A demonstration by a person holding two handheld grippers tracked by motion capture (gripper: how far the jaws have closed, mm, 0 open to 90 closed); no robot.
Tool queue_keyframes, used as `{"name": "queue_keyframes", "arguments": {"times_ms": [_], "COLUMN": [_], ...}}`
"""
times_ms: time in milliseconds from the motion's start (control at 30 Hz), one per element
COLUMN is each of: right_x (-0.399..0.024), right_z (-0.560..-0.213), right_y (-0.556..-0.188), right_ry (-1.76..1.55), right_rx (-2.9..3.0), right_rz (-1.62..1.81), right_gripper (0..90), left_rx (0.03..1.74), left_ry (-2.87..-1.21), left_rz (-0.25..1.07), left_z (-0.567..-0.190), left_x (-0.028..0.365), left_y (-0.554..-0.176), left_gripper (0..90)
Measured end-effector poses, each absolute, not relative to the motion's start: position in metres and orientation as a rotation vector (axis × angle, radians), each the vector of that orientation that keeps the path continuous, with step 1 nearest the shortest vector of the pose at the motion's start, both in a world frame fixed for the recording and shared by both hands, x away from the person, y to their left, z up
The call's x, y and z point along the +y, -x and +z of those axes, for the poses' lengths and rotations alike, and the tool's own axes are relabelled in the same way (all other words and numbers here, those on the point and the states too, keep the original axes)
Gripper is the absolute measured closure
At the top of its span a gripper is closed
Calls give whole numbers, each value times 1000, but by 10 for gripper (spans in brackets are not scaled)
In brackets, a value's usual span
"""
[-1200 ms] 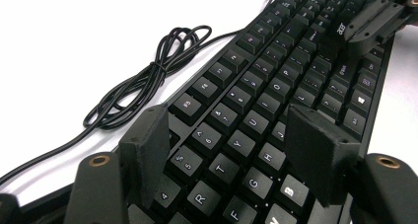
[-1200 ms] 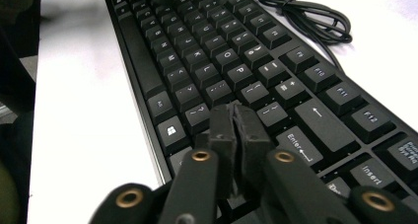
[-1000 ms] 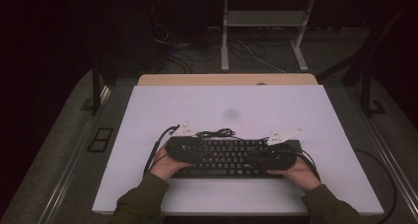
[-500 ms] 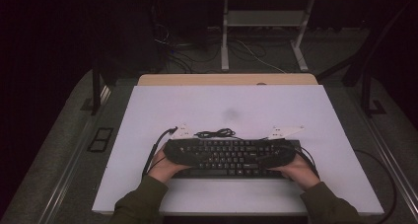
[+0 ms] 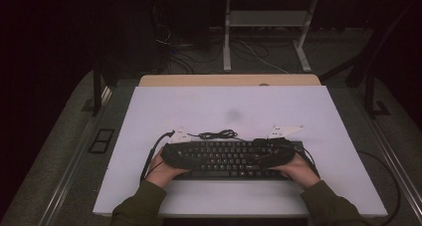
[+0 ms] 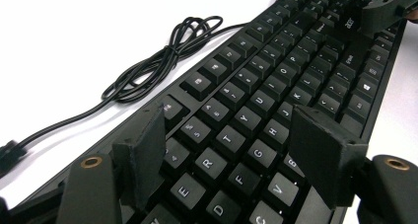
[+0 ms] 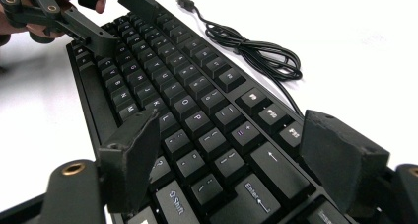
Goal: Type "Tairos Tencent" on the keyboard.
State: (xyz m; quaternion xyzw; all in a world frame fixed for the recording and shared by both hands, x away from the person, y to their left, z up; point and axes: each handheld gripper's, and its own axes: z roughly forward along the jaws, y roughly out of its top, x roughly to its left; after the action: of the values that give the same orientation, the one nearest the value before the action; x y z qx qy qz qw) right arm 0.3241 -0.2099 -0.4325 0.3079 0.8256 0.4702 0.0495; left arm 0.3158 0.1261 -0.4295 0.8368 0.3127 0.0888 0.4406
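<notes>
A black keyboard (image 5: 229, 162) lies flat near the front of the white table (image 5: 229, 101), with its bundled cable (image 5: 216, 134) just behind it. My left gripper (image 6: 226, 130) hovers over the keyboard's left end, jaws apart above the letter keys (image 6: 276, 81), pads touching nothing. My right gripper (image 7: 231, 135) hangs over the right end, above the Enter and Shift keys (image 7: 187, 95). Its jaws have just been opening and the pads stand clear of the keys below. Each gripper view shows the other gripper at the far end, the right gripper (image 6: 384, 9) and the left gripper (image 7: 79, 21).
The coiled cable (image 7: 256, 49) ends in a plug on the bare white top behind the keyboard. A wooden strip (image 5: 229, 80) borders the table's far edge. Beyond it stand desk legs (image 5: 227, 37) and loose wires on a dark floor.
</notes>
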Motion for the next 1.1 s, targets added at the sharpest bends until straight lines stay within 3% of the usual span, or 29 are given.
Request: {"name": "queue_keyframes", "arguments": {"times_ms": [333,933,1100], "right_x": [-199,-182,-181], "right_z": [-433,-434,-434], "right_y": [-328,-335,-335], "right_ry": [-904,-852,-839], "right_rx": [2533,2574,2575], "right_rz": [1444,1444,1443], "right_gripper": [224,225,225], "left_rx": [820,894,892], "left_ry": [-2064,-2069,-2073], "left_rz": [279,275,265], "left_z": [-429,-433,-434], "left_x": [137,150,150], "left_y": [-311,-311,-312], "left_gripper": [392,873,890]}}
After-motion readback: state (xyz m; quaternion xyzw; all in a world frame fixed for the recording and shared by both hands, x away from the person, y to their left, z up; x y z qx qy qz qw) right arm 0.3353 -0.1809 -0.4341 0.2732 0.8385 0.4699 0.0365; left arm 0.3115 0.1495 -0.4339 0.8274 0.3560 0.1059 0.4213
